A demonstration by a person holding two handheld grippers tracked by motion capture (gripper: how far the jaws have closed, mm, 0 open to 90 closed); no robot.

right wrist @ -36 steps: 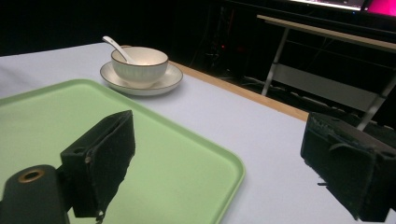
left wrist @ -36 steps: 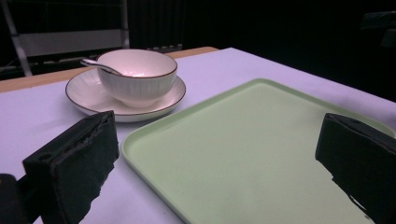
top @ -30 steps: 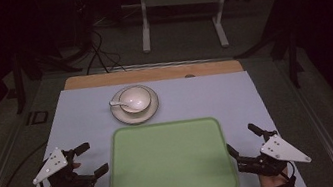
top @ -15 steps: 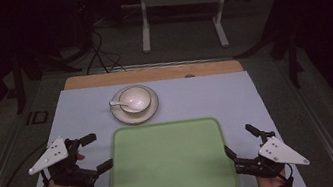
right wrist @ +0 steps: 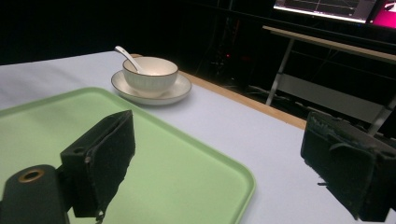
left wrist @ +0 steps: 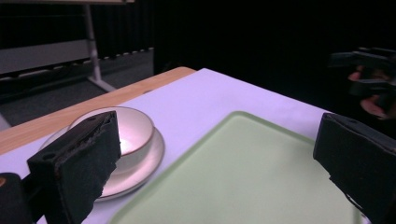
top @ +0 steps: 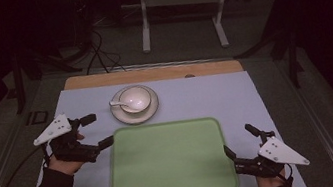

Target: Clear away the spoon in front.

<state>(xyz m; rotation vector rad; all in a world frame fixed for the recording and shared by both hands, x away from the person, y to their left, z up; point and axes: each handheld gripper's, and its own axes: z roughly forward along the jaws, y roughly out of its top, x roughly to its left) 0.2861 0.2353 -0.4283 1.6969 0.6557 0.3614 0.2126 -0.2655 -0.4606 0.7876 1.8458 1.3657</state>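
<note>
Left tongs [top: 98,131] have moved up and toward the far side since the earlier frames, now level with the tray's far-left corner, just off its left edge; jaws wide apart, empty. Right tongs [top: 239,140] have shifted little, sitting near the tray's near-right corner, jaws spread, holding nothing; one jaw tip is over the tray rim, the other over the bare desk.

Green tray [top: 170,161] lies flat on the lilac-covered desk [top: 215,96], long axis running left-right, nothing in it. Beyond its far edge, slightly left of centre, a white bowl [top: 134,98] stands upright on a saucer [top: 149,110]. A white spoon [top: 116,103] rests in the bowl, handle leaning over the left rim and pointing left in the high view; in the right gripper view the handle [right wrist: 125,55] sticks up to the left. Bowl contents cannot be told apart from the spoon.

In the left gripper view the bowl [left wrist: 133,130] sits partly behind the left jaw, the tray [left wrist: 243,177] between both jaws.
</note>
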